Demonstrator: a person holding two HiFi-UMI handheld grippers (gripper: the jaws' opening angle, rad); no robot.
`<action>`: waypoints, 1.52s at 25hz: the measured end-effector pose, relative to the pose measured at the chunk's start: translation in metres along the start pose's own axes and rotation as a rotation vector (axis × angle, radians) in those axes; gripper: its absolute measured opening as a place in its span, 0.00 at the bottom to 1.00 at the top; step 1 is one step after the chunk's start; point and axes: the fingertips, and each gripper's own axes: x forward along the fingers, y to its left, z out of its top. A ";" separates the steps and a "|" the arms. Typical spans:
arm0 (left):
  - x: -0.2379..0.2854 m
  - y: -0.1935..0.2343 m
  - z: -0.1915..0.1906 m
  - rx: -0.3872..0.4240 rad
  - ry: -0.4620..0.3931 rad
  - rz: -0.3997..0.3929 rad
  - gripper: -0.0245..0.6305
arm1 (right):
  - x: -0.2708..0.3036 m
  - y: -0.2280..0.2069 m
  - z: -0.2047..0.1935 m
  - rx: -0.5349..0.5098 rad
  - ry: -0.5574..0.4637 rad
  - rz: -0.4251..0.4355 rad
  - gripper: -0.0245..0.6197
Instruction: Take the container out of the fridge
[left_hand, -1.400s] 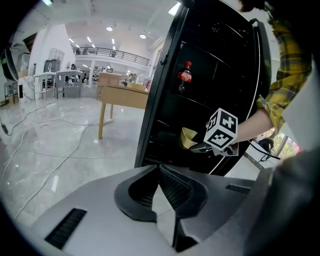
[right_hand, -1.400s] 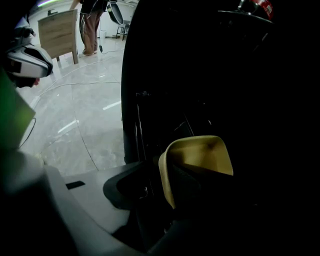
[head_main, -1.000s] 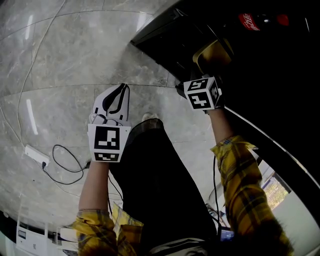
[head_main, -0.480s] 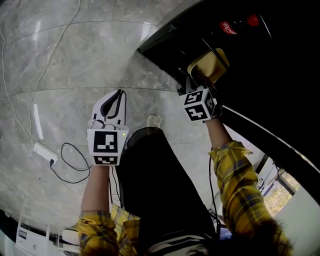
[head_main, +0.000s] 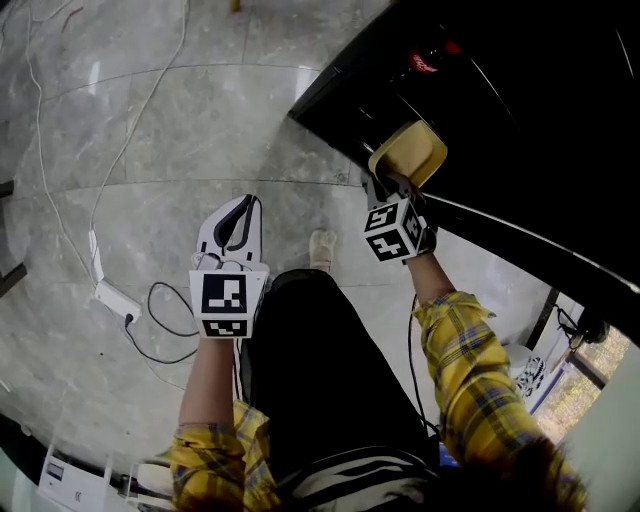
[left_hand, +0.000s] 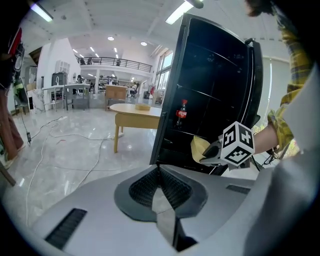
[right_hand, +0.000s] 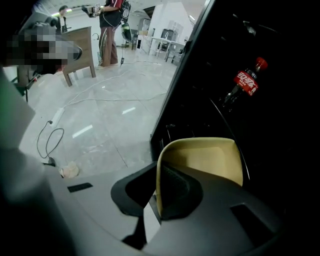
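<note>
On the pale stone floor (head_main: 150, 130) at the far left, a white power strip (head_main: 110, 297) is being shown with thin cables (head_main: 165, 325) looping beside it. Next to these, the left gripper (head_main: 241, 205) is being held out over the floor, well apart from the fridge, and its jaws are being held pressed together with nothing between them. The person's dark legs (head_main: 320, 380) and one light shoe (head_main: 322, 248) are being seen between the two grippers. Further right, the right gripper (head_main: 387, 188) is being held at the lower front edge of the black fridge (head_main: 500, 130). Its jaws are being pinched on the near wall of the yellow container (head_main: 410, 150), one pad inside that wall and the other outside. The container is being held at the fridge's open front, its far part over the dark interior; whether a shelf is bearing it cannot be told. Only its plain yellow inner surface is being shown. The fridge's dark frame is being seen just beside the container's left side. Deeper inside, above the container and apart from it, a dark bottle (right_hand: 244, 82) with a red label is being shown.
</note>
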 end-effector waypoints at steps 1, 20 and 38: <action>-0.008 -0.002 0.002 -0.002 -0.002 0.001 0.07 | -0.007 0.005 0.001 0.006 -0.002 0.005 0.09; -0.129 0.001 0.048 -0.024 -0.046 0.063 0.07 | -0.155 0.064 0.047 -0.040 -0.106 0.089 0.09; -0.199 -0.012 0.094 0.007 -0.117 0.078 0.07 | -0.280 0.076 0.080 0.032 -0.257 0.130 0.08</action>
